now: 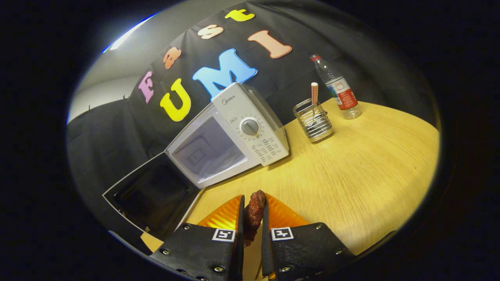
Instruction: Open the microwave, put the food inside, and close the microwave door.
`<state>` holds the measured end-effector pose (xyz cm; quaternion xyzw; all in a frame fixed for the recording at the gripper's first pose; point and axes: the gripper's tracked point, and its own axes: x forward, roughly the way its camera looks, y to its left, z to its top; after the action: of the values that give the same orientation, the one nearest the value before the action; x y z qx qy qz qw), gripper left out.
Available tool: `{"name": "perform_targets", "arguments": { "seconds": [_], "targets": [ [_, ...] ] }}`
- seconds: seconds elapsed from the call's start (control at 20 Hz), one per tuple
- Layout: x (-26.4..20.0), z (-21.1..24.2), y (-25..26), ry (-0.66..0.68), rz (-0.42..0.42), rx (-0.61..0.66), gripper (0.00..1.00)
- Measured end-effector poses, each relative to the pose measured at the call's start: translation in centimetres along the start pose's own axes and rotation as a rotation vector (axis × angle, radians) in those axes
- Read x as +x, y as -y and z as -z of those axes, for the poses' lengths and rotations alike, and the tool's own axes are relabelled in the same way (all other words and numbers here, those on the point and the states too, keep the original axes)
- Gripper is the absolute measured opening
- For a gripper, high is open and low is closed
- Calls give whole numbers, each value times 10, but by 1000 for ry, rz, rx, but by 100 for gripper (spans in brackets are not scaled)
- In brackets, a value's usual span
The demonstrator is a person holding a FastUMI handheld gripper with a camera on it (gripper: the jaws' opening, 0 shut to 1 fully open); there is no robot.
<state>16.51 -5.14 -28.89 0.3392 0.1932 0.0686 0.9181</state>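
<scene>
A white microwave [250, 128] stands on the wooden table [359, 175] beyond my fingers, a little to the left. Its door [154, 195] hangs wide open to the left, and the pale cavity [211, 150] looks bare. My gripper [253, 208] is shut on a dark reddish-brown piece of food [254, 212], which stands upright between the two fingers with its tip poking out above them. The food is held above the table, short of the microwave's opening.
A wire holder [314, 123] with a striped stick in it stands to the right of the microwave. A clear plastic bottle [338, 89] with a red label stands behind it. Bare wood stretches to the right of my fingers.
</scene>
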Motion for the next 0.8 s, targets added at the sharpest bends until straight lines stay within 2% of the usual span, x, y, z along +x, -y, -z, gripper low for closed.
{"name": "perform_targets", "arguments": {
  "seconds": [0.05,0.1,0.25,0.35,0.55,0.8],
  "targets": [
    [3,-2,-6,-11,-39,62,19],
    [-2,1,-11,-16,-48,108,10],
    [-8,-4,-12,-11,-39,164,10],
    [-16,-13,-29,-6,-77,231,10],
    [-27,-36,-59,65,-91,213,10],
    [-1,-51,-118,118,-133,182,10]
  ]
}}
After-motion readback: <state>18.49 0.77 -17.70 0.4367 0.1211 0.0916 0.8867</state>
